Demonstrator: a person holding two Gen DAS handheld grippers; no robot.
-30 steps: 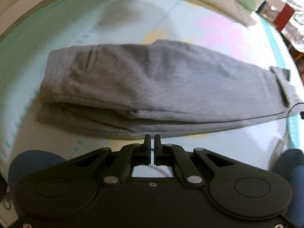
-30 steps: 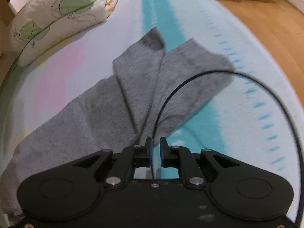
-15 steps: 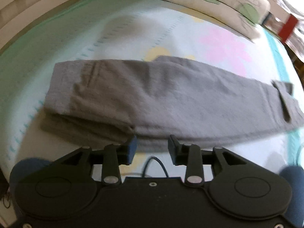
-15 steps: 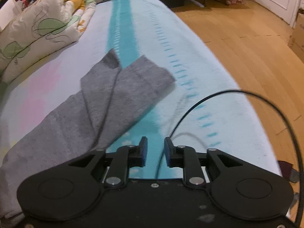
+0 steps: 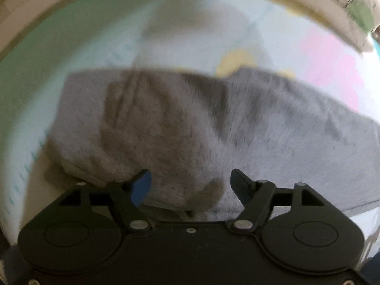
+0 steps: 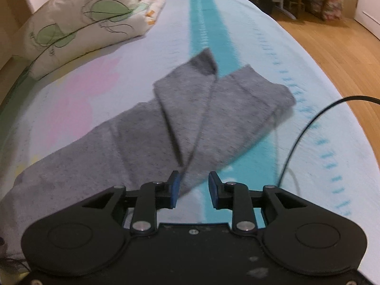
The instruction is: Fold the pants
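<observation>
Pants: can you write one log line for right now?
pants: lengthwise-folded on bed | left gripper: opening over waist | right gripper: opening over cuffs

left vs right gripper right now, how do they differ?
Left gripper stands wider than the right gripper; both are opening. The left hangs over the thick waist end of the grey pants, cloth filling the gap between its fingers; the right sits at the leg cuffs, only a cloth edge in its gap, with bedsheet beside. The left view is blurred, the right sharper. Neither pinches cloth.
</observation>
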